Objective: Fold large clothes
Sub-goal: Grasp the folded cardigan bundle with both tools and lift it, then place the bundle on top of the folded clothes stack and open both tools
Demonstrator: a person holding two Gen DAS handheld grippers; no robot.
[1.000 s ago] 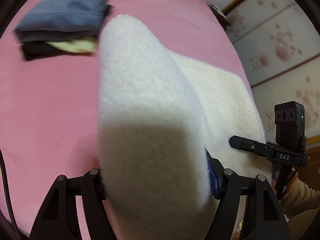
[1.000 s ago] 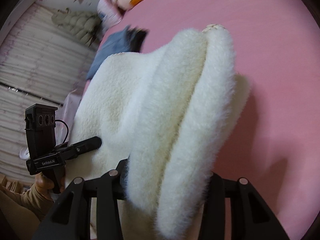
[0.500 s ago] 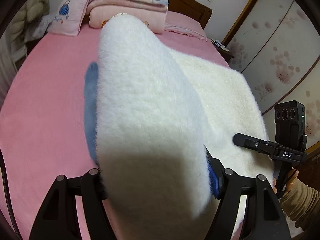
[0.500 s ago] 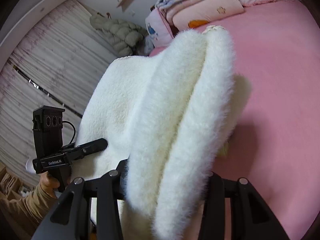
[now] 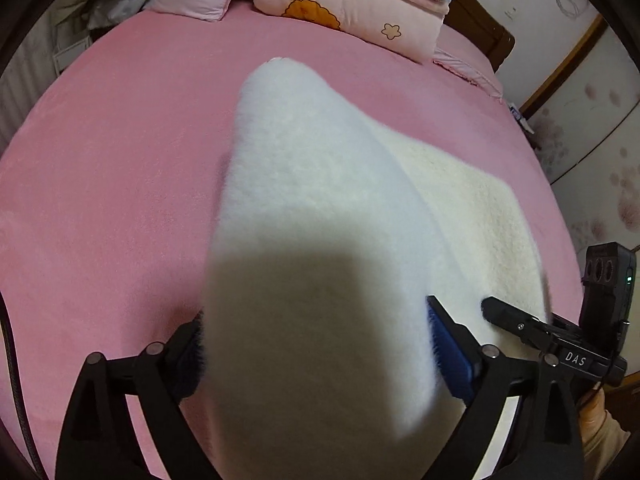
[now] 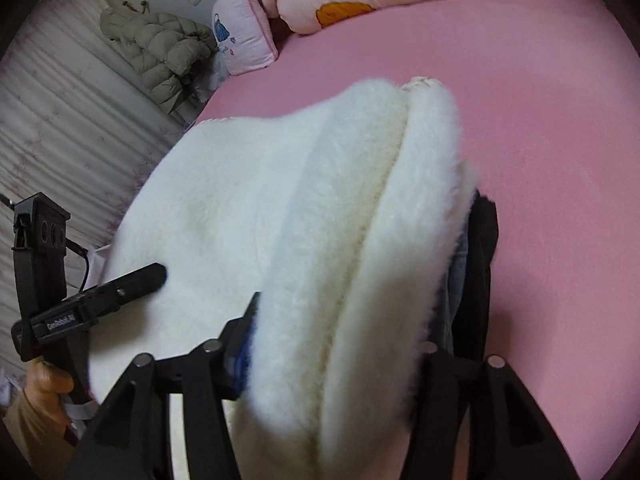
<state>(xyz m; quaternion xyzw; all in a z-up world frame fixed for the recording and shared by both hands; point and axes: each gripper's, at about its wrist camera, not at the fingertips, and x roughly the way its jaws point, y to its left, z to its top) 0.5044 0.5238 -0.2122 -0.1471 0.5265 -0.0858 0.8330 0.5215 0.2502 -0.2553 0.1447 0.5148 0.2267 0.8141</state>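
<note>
- Over pink bed (image 5: pixel 100 184): white fleece garment (image 5: pixel 320 240) held up
- left gripper (image 5: pixel 316 344) jaws clamped on its folded edge
- right gripper (image 6: pixel 340 344) jaws pinching thick fleece layers

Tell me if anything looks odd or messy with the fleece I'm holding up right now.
Nothing looks damaged or spilled. Both the left gripper and right gripper clamp the white fleece garment in thick bunched layers. One oddity: a dark and grey-blue fabric shows beside the fleece's right edge; what it is cannot be told.
</note>
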